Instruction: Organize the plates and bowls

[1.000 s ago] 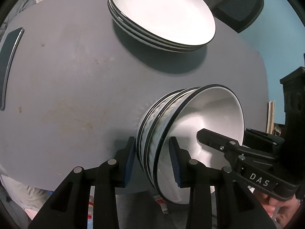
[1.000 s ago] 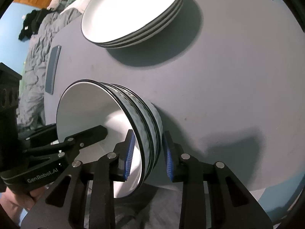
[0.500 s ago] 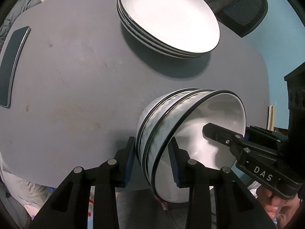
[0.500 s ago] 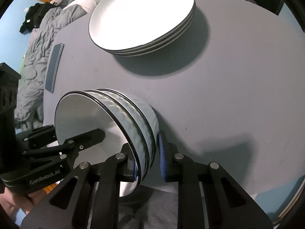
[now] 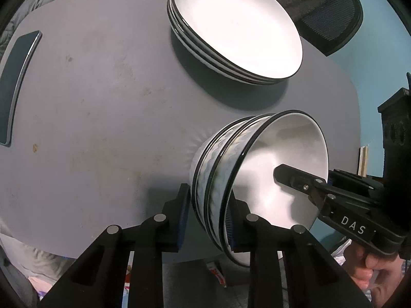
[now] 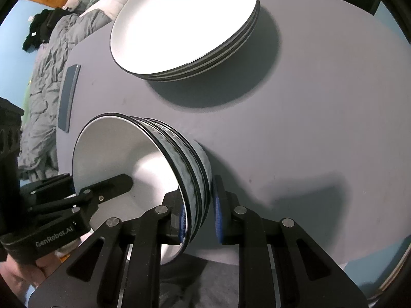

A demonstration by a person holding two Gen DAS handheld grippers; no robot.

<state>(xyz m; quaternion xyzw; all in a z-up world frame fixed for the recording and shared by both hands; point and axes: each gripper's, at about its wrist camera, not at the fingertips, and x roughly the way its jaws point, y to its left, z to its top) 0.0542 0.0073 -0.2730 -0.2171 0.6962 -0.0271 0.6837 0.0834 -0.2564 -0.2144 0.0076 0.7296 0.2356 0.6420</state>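
A nested stack of white bowls with black rims (image 5: 257,169) is held near the table's front edge. My left gripper (image 5: 206,218) is shut on the stack's rims on one side. My right gripper (image 6: 199,217) is shut on the rims on the opposite side; the bowls also show in the right wrist view (image 6: 143,164). A stack of white plates with black rims (image 5: 239,25) rests on the grey table (image 5: 102,102) farther back, seen too in the right wrist view (image 6: 185,23).
A dark phone (image 5: 15,82) lies at the table's left edge, also in the right wrist view (image 6: 68,97). A black mesh chair (image 5: 326,12) stands behind the table. A bed with grey bedding (image 6: 43,82) lies beyond the left edge.
Both grippers have closed tighter on the bowl stack's rims. The plate stack looks nearer in both views than a second ago.
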